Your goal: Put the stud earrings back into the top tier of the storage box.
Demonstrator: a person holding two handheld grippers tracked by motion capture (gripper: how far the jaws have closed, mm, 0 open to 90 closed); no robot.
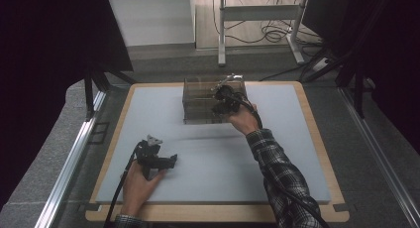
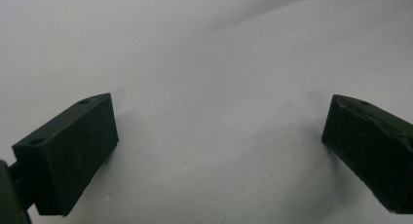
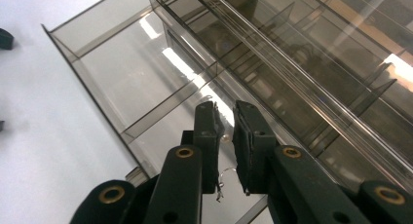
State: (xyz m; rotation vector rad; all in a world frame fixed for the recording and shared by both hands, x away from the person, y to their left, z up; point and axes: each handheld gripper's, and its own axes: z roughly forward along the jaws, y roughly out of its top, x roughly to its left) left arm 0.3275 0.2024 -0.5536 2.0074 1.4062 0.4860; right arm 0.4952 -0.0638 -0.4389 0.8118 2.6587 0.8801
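Two grippers: right gripper jaws nearly clenched, nothing gripped, over the smoky organizer; left gripper jaws released.

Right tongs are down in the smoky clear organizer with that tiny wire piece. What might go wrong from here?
1. The small wire hook hangs in the narrow gap between the right tongs; whether the pads press it is unclear, so it may drop or snag.
2. The clear organizer is see-through with glare, so its thin divider is easily bumped.
3. The left tongs rest open over the bare mat, so nothing steadies the organizer.
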